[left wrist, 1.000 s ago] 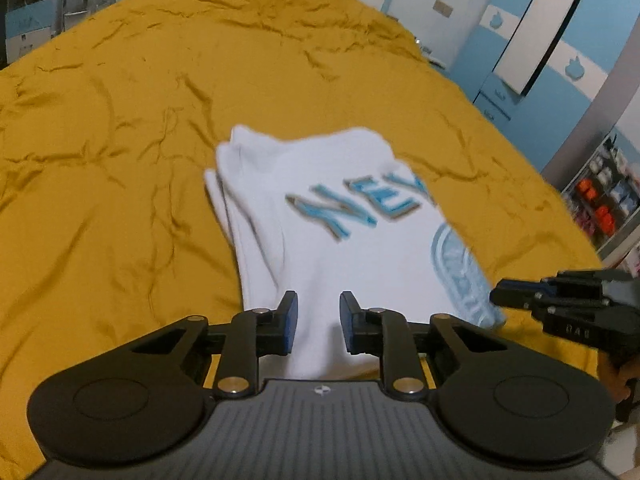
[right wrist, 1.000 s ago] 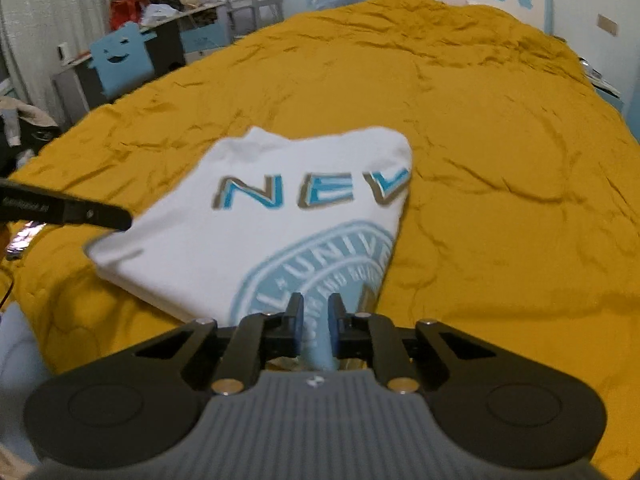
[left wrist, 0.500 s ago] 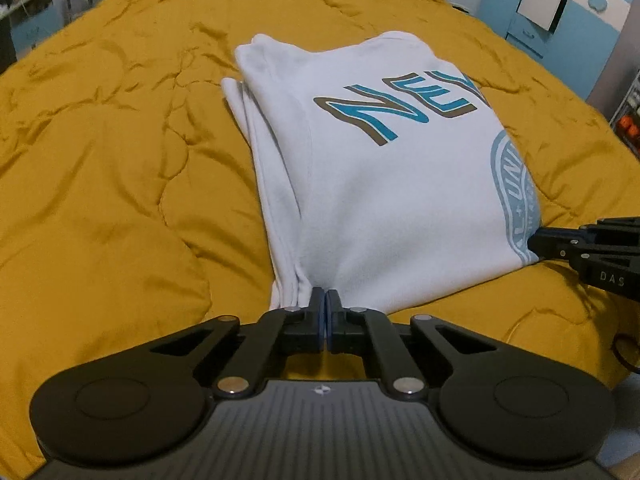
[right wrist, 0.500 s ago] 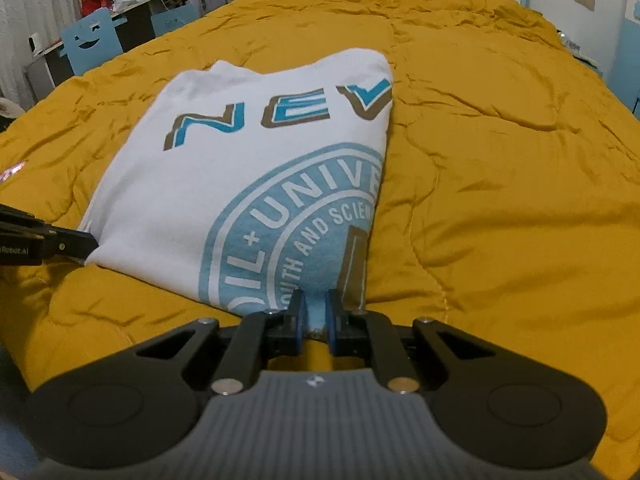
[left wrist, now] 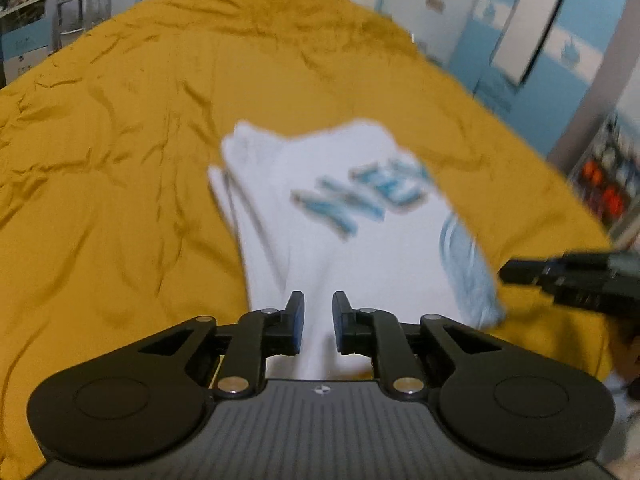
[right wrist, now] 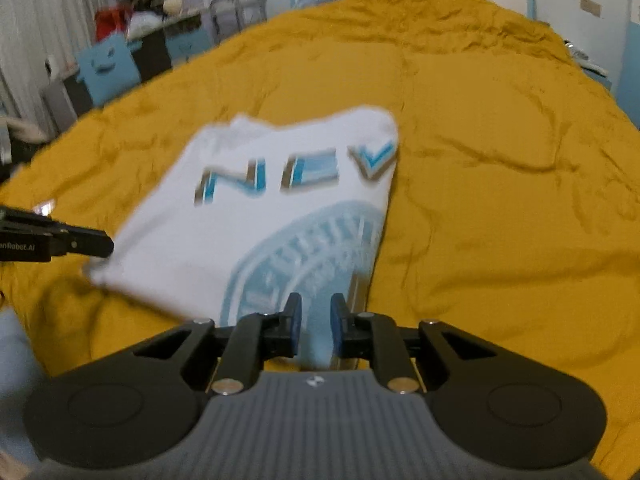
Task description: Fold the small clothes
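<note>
Shirt (left wrist: 320,240) folded on bedspread (left wrist: 100,200); left gripper (left wrist: 318,316), right gripper (right wrist: 312,320) released at near hem.

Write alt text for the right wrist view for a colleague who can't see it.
A folded white T-shirt with blue lettering lies on a mustard-yellow quilted bedspread. The right gripper sits open at its near edge, cloth between its fingers. The left gripper pokes in from the left. Image is motion-blurred.

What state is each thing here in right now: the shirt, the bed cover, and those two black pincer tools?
White T-shirt: folded into a compact rectangle, lying flat, print side up.
Yellow bedspread: spread over the bed, wrinkled.
Left gripper: open, fingers apart above the shirt's near edge, holding nothing.
Right gripper: open, fingers apart over the shirt's near corner, holding nothing.
</note>
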The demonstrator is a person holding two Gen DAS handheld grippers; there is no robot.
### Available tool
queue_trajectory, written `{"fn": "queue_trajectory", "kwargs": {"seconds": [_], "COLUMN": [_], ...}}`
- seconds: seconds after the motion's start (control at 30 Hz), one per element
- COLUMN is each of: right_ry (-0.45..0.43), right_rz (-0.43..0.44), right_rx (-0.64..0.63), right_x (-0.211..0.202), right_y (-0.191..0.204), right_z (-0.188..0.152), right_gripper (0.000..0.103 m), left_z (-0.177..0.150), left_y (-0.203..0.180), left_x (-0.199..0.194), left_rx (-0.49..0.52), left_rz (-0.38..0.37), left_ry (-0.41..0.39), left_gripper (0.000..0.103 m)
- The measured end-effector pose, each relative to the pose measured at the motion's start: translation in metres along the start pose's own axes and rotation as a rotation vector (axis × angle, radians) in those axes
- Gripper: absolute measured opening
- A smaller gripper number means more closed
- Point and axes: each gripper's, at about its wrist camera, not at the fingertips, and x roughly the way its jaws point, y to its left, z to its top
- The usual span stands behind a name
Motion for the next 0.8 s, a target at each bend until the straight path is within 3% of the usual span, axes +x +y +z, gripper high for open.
{"fn": "queue_trajectory", "kwargs": {"seconds": [0.17, 0.27, 0.5, 0.57, 0.67, 0.8], "right_ry": [-0.073, -0.028, -0.017, -0.042, -0.083, -0.176], "right_rz": [-0.035, -0.042, -0.038, -0.034, -0.049, -0.068], "right_rx": [-0.001, 0.040, 0.070, 0.078, 0.079, 0.058], "right_x": [0.023, 0.048, 0.050, 0.036, 0.009, -0.035], "right_y": [0.000, -0.005, -0.011, -0.010, -0.005, 0.007], "right_z": [0.026, 0.026, 0.027, 0.032, 0.041, 0.054], "right_gripper": [0.016, 0.016, 0.022, 0.026, 0.030, 0.046], "left_z": [0.020, 0.016, 0.018, 0.023, 0.032, 0.039], "left_y": [-0.002, 0.007, 0.010, 0.004, -0.018, -0.047], "left_x": [0.038, 0.061, 0.045, 0.031, 0.005, -0.035], "left_rx": [-0.049, -0.086, -0.128, -0.108, -0.011, 0.063], "left_rz": [0.041, 0.073, 0.062, 0.078, 0.186, 0.233], "left_ry": [-0.009, 0.033, 0.015, -0.035, -0.123, -0.264], "left_gripper": [0.016, 0.016, 0.018, 0.022, 0.028, 0.047]}}
